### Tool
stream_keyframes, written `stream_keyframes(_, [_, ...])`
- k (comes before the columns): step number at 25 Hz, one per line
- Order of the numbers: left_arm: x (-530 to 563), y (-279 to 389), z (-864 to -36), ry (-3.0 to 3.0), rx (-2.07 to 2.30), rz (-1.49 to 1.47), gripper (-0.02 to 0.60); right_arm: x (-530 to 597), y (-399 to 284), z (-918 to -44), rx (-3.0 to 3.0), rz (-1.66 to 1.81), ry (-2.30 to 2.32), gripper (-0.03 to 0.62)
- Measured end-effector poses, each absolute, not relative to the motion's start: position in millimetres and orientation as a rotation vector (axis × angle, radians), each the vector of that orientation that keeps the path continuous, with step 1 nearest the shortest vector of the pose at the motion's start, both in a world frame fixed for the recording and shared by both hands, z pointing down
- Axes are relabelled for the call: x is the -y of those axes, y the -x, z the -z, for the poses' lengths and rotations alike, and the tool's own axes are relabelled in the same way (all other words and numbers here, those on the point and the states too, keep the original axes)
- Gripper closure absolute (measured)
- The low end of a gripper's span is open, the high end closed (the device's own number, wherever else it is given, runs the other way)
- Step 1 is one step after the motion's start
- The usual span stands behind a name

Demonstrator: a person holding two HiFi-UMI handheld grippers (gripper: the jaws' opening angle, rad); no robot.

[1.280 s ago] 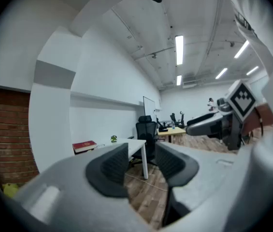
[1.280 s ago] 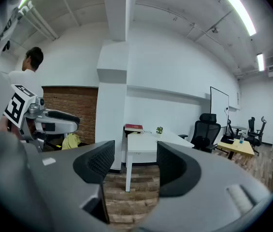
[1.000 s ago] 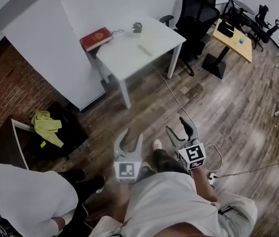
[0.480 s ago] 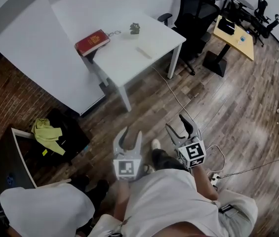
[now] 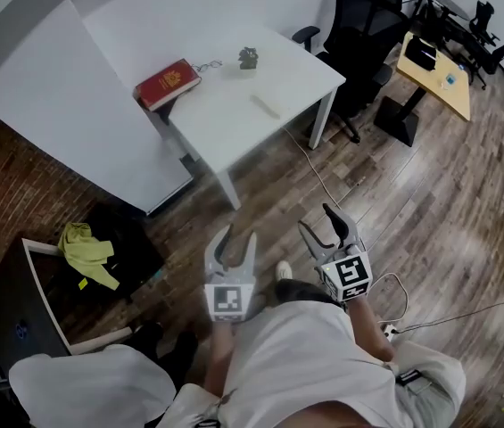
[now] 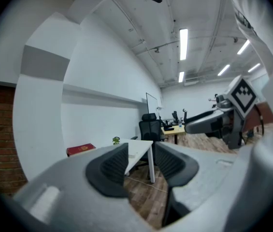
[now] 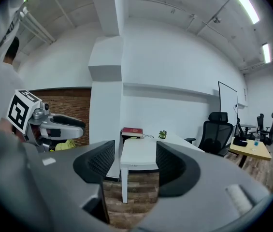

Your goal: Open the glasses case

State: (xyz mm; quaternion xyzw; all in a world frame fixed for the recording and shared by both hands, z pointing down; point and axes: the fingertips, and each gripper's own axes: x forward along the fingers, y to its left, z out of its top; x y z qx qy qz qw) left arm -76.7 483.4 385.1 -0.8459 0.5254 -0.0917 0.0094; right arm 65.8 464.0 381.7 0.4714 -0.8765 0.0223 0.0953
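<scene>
1. Pale oblong glasses case (image 5: 265, 105) lying flat near the middle of the white table (image 5: 301, 74), untouched.
2. On the same top, toward the wall: red book (image 5: 169, 81) at one corner, small green plant (image 5: 248, 57) further along.
3. Beyond the table's far end: black office chair (image 5: 363, 20).
4. Well short of the table, over the wood floor (image 5: 394, 194): left gripper (image 5: 238, 236) and right gripper (image 5: 318, 224) side by side, pointed toward it.
5. Jaws of both spread apart, nothing between the pads.

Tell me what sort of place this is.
Most likely an office or shared workroom: a white table stands by the wall, black office chairs sit behind it, and a wooden desk with more chairs stands further back.
</scene>
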Motion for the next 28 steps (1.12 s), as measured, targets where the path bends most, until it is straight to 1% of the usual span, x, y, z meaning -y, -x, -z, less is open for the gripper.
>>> stream_keyframes(16, [-399.6,44.9,-379.9,2.602,-1.67,0.332,0.414,-372.3,-99.8,-376.3,2.629,-0.064,-1.365,0.335])
stream_keyframes(28, [-368.0,39.0,-382.7,2.555,-1.675,0.354,0.416,-337.3,-101.8,-386.1,2.651,-0.103,-1.313,0.335])
